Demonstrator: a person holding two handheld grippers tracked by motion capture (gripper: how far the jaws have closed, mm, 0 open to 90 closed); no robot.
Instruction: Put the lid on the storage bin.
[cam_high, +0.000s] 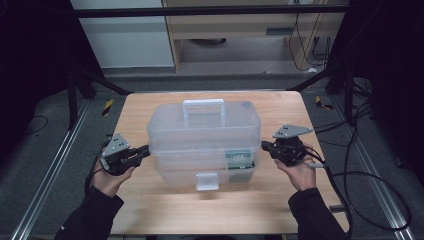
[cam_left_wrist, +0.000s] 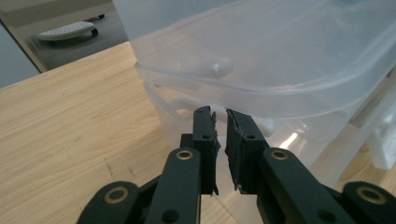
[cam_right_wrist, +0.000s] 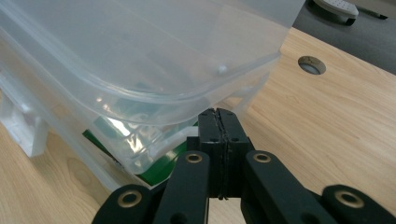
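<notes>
A wooden table (cam_high: 150, 210) stands on grey floor (cam_high: 45, 150) (dim light), a pale cabinet (cam_high: 235, 30) behind.

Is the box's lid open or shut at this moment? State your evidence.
Partly open. The lid sits raised above the box, with a gap under its rim in both gripper views, and the front latch hangs free.

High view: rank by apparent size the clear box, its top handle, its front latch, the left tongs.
1. Clear box, largest by far.
2. Top handle.
3. Left tongs, close to the handle in extent and nearer the camera, so that order is unsure.
4. Front latch, smallest.
</notes>
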